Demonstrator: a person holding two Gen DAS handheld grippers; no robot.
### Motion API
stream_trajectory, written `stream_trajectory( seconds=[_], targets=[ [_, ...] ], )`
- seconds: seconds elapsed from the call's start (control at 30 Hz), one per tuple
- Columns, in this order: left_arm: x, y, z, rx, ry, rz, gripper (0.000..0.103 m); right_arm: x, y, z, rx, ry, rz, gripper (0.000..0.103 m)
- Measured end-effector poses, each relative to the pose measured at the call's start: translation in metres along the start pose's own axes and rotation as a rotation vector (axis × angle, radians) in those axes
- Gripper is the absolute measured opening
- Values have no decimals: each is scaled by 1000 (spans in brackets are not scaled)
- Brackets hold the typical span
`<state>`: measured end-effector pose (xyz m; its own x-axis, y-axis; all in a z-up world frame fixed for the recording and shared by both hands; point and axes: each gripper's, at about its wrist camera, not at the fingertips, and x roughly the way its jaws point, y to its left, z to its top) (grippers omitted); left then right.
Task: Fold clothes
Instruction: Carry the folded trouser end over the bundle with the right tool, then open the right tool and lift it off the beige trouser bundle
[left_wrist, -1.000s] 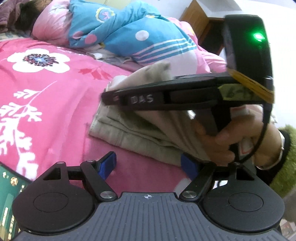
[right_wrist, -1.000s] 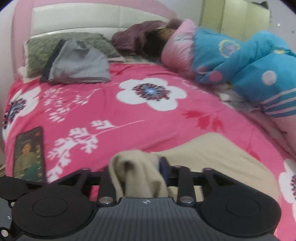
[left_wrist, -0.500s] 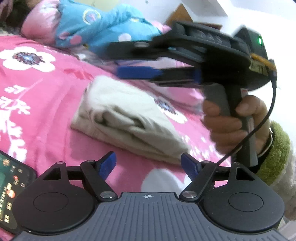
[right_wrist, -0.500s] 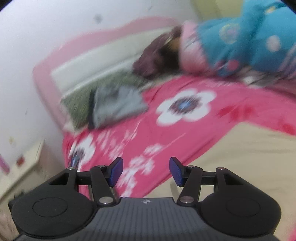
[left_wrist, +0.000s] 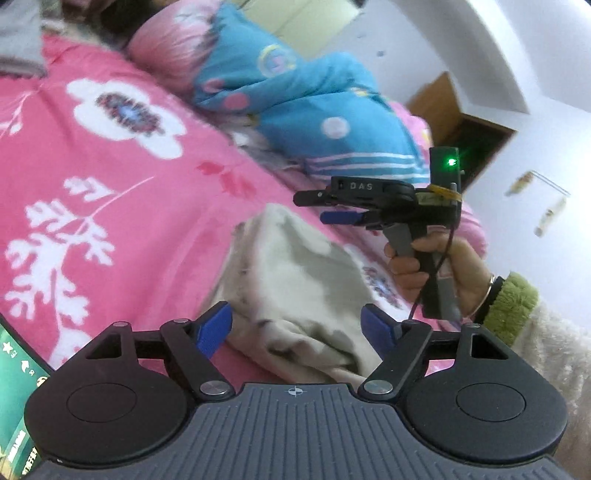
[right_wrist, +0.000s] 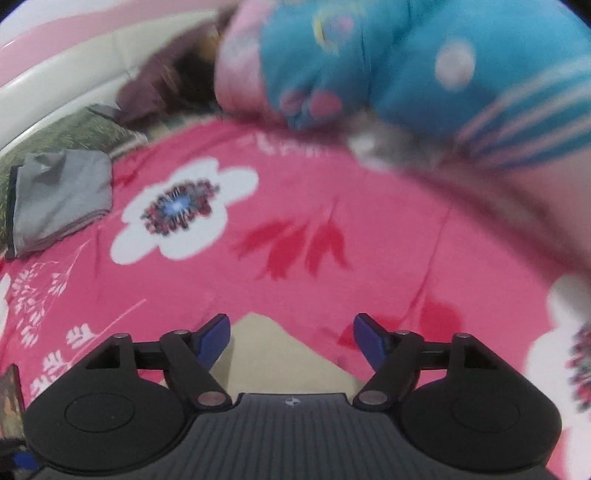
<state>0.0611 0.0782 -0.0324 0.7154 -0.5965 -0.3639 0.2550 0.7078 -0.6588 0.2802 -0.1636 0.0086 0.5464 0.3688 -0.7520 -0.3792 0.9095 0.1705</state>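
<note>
A folded beige garment lies on the pink flowered bedspread. My left gripper hangs open right over its near edge, nothing between the blue pads. In the left wrist view my right gripper floats above the garment's far side, held by a hand, its jaws open and empty. From the right wrist view, my right gripper is open above a corner of the beige garment.
A blue and pink quilt is heaped along the far side of the bed. A folded grey garment rests on a green pillow by the headboard. A phone lies at the lower left. A wooden cabinet stands beyond the bed.
The right gripper let go of the beige cloth, opened, and lifted away to the far side. The folded garment now lies free on the bed. The left gripper came closer over it.
</note>
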Motion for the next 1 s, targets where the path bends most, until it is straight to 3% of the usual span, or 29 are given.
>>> stream_trajectory(
  seconds=[0.1, 0.17, 0.2, 0.27, 0.33, 0.53, 0.73, 0.83, 1.0],
  targets=[
    [2, 3, -1, -6, 14, 18, 56, 18, -9, -3, 51, 65, 65, 71],
    [3, 2, -2, 5, 20, 25, 38, 19, -11, -4, 59, 59, 120, 48],
    [3, 2, -3, 11, 24, 29, 33, 16, -10, -5, 55, 51, 138, 42],
    [2, -2, -5, 39, 19, 43, 26, 9, -6, -10, 27, 38, 139, 20],
    [0, -8, -8, 72, 5, 60, 22, 1, -1, -12, 0, 6, 129, 7],
    [-10, -13, -15, 89, -25, 81, 18, -9, 14, -11, -37, -64, 132, 5],
    [-4, -3, -17, 93, 12, 100, 19, 4, 24, -11, -48, -83, 118, 5],
    [-1, -2, -16, 103, 19, 109, 25, 11, 18, -15, -12, -84, 75, 13],
    [-13, -12, -10, 155, -68, 165, 34, -55, -14, -26, 43, -218, -10, 17]
  ],
)
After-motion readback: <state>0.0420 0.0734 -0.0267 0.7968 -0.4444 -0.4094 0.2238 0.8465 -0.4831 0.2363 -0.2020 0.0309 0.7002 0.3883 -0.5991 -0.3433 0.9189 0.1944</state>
